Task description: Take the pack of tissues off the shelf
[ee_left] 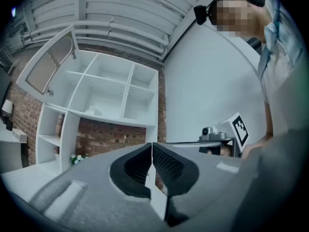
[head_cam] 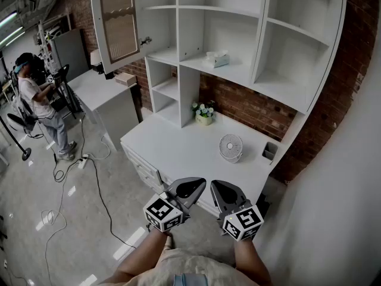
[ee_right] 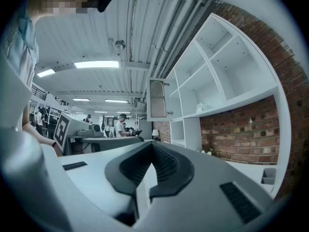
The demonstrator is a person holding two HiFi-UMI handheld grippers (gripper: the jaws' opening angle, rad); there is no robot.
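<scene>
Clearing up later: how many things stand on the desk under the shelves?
3: flower pot at the back by the shelf upright, small fan mid-desk, dark holder at right. Front edge hidden.

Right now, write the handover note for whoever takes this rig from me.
Left tool: shut, empty.
Right tool: shut, empty. Both are held low in front of the desk, well short of the shelf unit.
Pack of tissues: lying on the shelf above the desk, untouched.
Done: nothing yet.
Left: reach up, open one tool, grip the pack and lift it off.
</scene>
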